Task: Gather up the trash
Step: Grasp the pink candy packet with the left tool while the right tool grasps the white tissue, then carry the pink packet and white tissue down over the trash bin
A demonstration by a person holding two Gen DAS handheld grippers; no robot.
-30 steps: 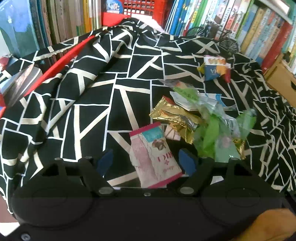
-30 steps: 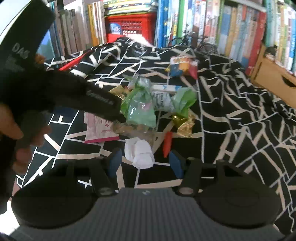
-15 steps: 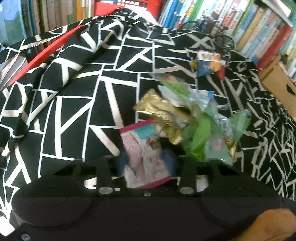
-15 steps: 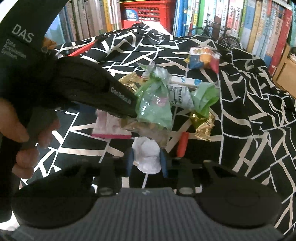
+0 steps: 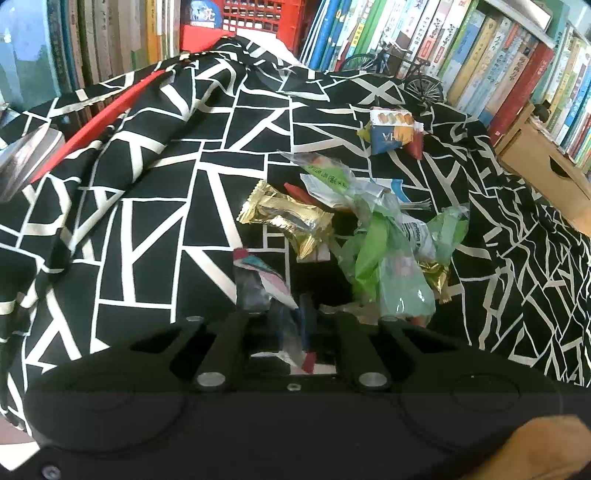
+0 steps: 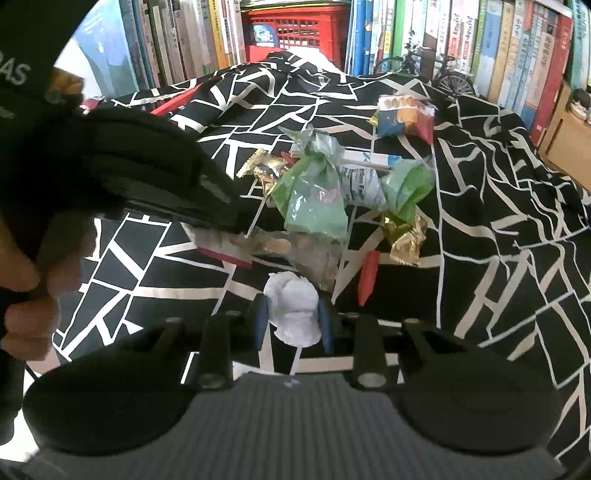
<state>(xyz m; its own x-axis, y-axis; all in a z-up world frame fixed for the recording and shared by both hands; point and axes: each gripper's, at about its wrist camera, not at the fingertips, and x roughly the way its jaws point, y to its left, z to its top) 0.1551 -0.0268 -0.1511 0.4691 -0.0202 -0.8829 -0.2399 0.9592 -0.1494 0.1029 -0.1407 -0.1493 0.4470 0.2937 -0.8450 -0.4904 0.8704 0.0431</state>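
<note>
My left gripper is shut on a pink snack wrapper, which stands crumpled and lifted between the blue pads. My right gripper is shut on a white crumpled tissue. Beyond them a heap of trash lies on the black-and-white cloth: a gold wrapper, green and clear plastic wrappers, a small red piece. A blue-orange snack packet sits farther back. In the right wrist view the left gripper's black body and a hand fill the left side.
Books line shelves behind the cloth, with a red crate at the back centre. A small model bicycle stands near the books. A wooden box sits at the right. A red edge shows under the cloth at left.
Both grippers were open a second ago and have shut: the left on the pink wrapper, now crumpled and raised, the right on the white tissue.
</note>
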